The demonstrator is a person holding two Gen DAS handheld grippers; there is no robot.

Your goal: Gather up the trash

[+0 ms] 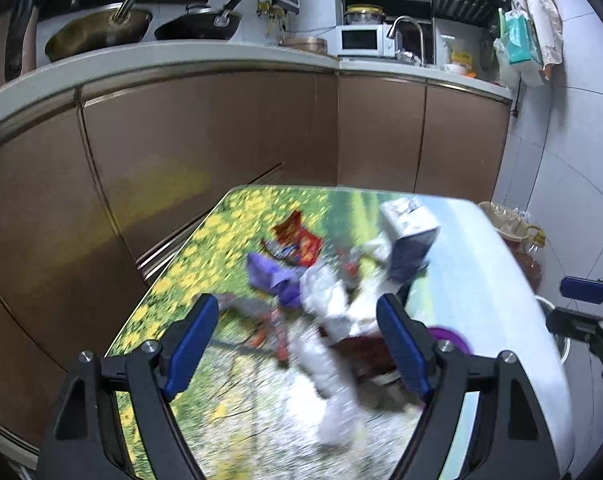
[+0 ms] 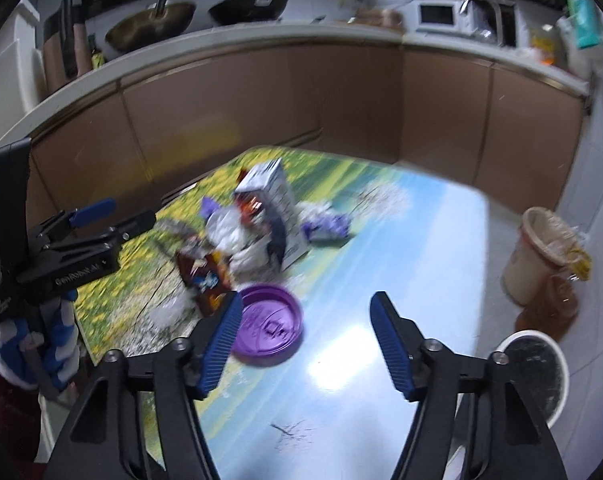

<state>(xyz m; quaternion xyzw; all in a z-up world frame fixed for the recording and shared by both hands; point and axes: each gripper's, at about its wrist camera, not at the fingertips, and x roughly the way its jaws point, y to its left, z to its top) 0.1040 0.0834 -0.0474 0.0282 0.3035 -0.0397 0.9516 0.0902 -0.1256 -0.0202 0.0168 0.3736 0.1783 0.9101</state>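
A heap of trash lies on the flower-print table [image 1: 173, 280] [image 2: 401, 264]: a white and blue carton [image 1: 411, 232] [image 2: 273, 196], a red wrapper [image 1: 297, 238], a purple wrapper [image 1: 273, 276] [image 2: 327, 226], crumpled white plastic [image 1: 325, 296] [image 2: 229, 232], a brown snack bag [image 2: 205, 276] and a purple lid [image 2: 267, 326]. My left gripper [image 1: 297, 344] is open and empty, above the near side of the heap. My right gripper [image 2: 303, 340] is open and empty, with the purple lid just beside its left finger. Both views are motion-blurred.
A white bin with a dark liner [image 2: 535, 372] stands on the floor at the table's right. A lined cream bucket [image 2: 541, 256] and an amber container [image 2: 551, 308] stand behind it. Brown cabinets [image 1: 221, 140] with pans on the counter run behind the table.
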